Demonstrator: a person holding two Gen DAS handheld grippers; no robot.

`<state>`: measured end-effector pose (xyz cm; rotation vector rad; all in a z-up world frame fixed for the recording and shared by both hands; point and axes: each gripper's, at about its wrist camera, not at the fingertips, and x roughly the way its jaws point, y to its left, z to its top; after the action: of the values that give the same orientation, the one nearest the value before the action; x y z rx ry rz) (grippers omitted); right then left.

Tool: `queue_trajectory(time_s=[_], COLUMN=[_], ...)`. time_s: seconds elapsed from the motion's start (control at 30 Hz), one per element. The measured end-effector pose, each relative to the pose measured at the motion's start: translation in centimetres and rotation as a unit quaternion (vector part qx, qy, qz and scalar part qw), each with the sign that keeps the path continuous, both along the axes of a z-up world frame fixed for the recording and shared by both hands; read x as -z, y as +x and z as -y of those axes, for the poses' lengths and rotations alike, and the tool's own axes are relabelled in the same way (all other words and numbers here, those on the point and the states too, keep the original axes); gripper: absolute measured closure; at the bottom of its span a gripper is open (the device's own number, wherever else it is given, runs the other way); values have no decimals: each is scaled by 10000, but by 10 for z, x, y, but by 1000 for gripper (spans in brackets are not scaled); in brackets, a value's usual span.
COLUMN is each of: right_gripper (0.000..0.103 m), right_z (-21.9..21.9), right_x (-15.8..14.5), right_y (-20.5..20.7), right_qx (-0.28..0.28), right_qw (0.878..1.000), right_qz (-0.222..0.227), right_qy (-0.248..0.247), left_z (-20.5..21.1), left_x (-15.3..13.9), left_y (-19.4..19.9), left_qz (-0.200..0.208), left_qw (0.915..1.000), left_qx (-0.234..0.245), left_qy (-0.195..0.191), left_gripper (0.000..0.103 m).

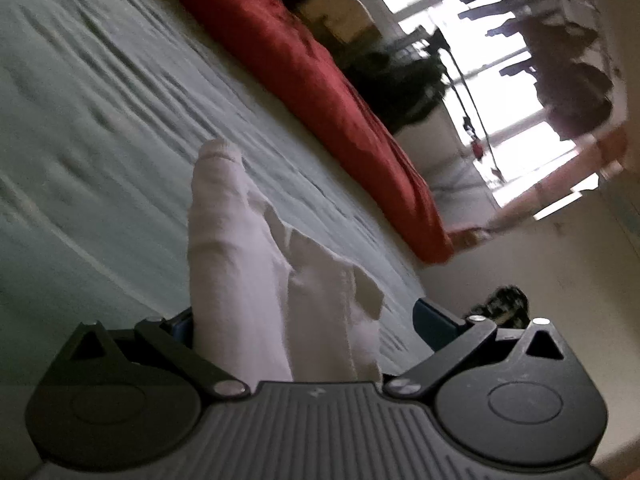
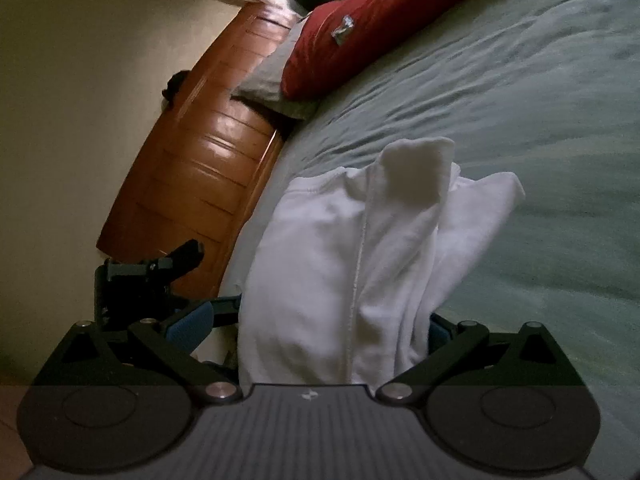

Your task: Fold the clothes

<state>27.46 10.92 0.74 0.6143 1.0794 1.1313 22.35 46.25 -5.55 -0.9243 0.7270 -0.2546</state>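
Observation:
A white garment (image 1: 256, 280) lies bunched on the grey-green bed sheet (image 1: 100, 140), running forward from between the fingers of my left gripper (image 1: 304, 320). The blue pads (image 1: 430, 324) stand wide apart, with the cloth between them. In the right wrist view the same white garment (image 2: 340, 260) lies between the fingers of my right gripper (image 2: 316, 324), whose blue pads (image 2: 188, 326) also stand wide apart. The left gripper's black body (image 2: 140, 276) shows at the left, beside the garment. A cuff or sleeve end (image 2: 416, 168) sticks up.
A red pillow (image 1: 320, 92) lies along the far side of the bed; it also shows in the right wrist view (image 2: 380, 20) with a grey pillow (image 2: 276, 80) next to it. A wooden headboard (image 2: 200, 168) stands by the wall. A bright window (image 1: 492, 80) lies beyond.

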Motion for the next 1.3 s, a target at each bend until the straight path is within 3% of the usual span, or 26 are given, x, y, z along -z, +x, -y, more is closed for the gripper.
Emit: queue_trajectory(time_s=[0.3,0.6,0.8,0.97,1.13,1.2,1.3], right_gripper=[0,0,0,0,0,0,0], right_z=[-98,-169,-173,-169,-148,-145,-145], right_x=[13,23,47,54,67,72,67], right_y=[13,0,-1,-3,13,26,40], right_qx=[-420,-892,-877,-887,-352,-89,157], right_qw=[9991,9936,9943,9919,9966,9990,9994], right_qz=[32,673,563,845,625,366,316], right_qy=[-80,-156,-214,-344,-414,-257,-57], left_z=[-73,-119,-129,-138,-142,-137,-125], left_x=[11,15,46,66,55,47,38], left_y=[4,24,41,45,22,15,8], left_qz=[-217,-369,-675,-970,-902,-794,-632], left_qw=[9970,9915,9892,9833,9785,9791,9826], left_qx=[-693,-1154,-1199,-1358,-1489,-1469,-1276], left_qy=[284,471,504,725,1104,1158,1193], left_gripper=[1,1,1,1,1,1,1])
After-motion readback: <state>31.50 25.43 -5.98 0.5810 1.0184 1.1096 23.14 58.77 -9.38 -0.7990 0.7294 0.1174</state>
